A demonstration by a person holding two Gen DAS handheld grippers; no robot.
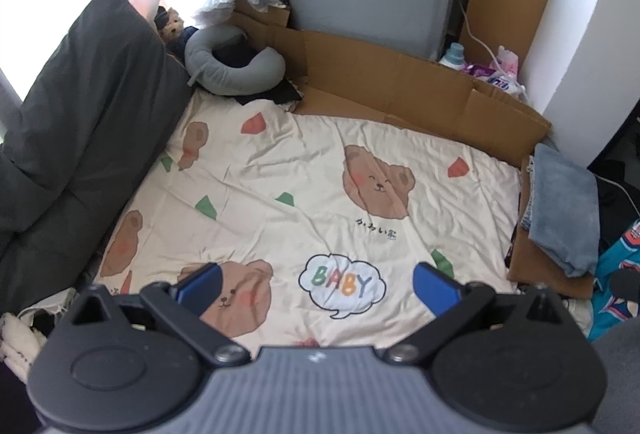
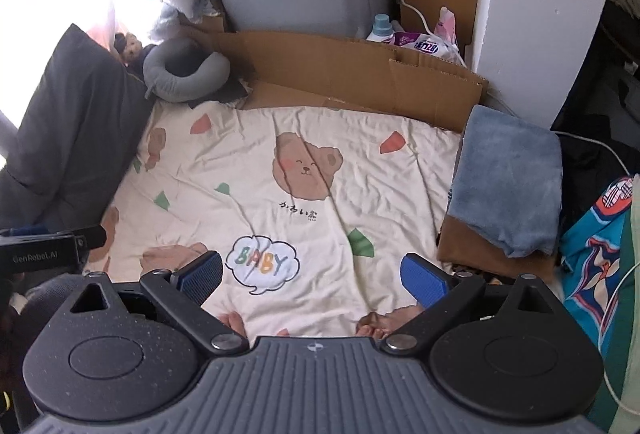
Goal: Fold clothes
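A folded grey-blue garment (image 1: 560,209) lies on a brown cardboard piece at the right edge of the bed; it also shows in the right wrist view (image 2: 508,177). The cream bedsheet (image 1: 280,169) with bear prints and a "BABY" bubble covers the bed, also seen in the right wrist view (image 2: 360,169). My left gripper (image 1: 318,288) is open and empty, held above the sheet's near part. My right gripper (image 2: 312,280) is open and empty, also above the sheet. The left gripper's body (image 2: 44,250) shows at the left edge of the right wrist view.
A dark grey duvet (image 1: 72,137) lies along the left. A grey neck pillow (image 1: 232,61) and a plush toy (image 1: 170,23) sit at the far left corner. Cardboard sheets (image 1: 400,85) line the far edge. A teal patterned cloth (image 2: 600,258) hangs at the right. Bare toes (image 2: 236,322) show near.
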